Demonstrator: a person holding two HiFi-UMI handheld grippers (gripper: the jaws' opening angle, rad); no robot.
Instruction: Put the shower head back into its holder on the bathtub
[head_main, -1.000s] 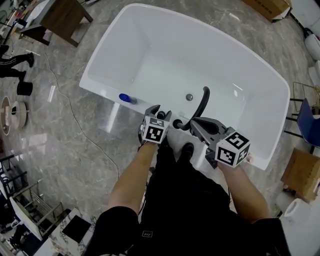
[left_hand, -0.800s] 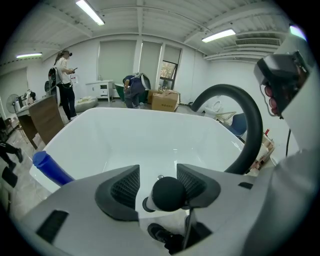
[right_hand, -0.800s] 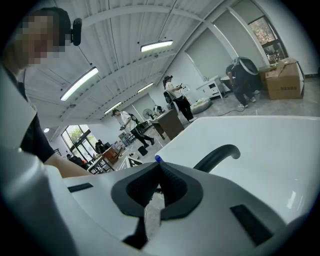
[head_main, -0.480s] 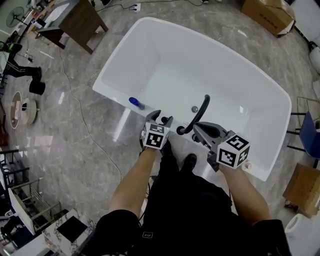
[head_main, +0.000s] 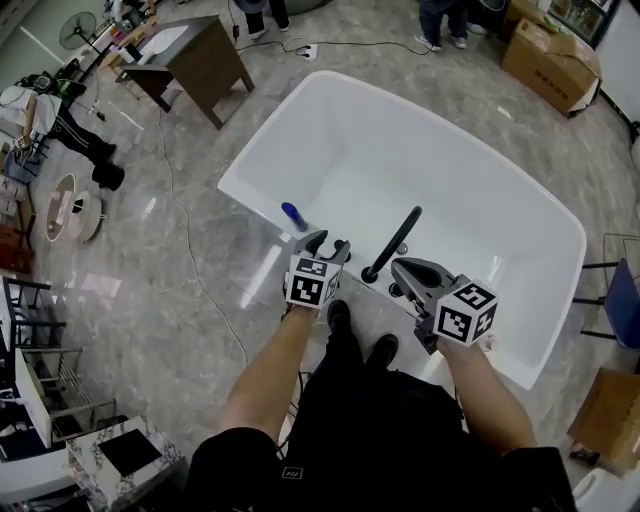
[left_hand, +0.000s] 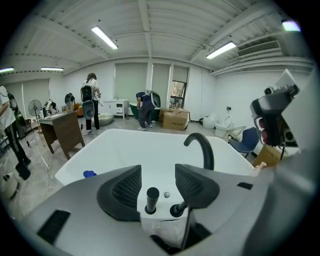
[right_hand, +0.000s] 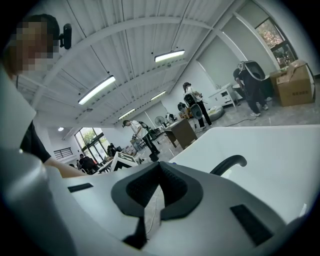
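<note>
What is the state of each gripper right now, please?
Left gripper: open; its jaws have just been closing slightly, with nothing between them.
Right gripper: shut, holding nothing.

- Floor (head_main: 180, 330): grey marbled tiles, glossy.
- White bathtub (head_main: 480, 190) stands directly on it, set at a slant in the head view.
- Brown table (head_main: 195, 55) stands beyond the tub's far left corner.
- Thin cable (head_main: 197, 288) trails across the tiles left of the tub.
- Cardboard box (head_main: 550, 50) rests at the upper right.
</note>
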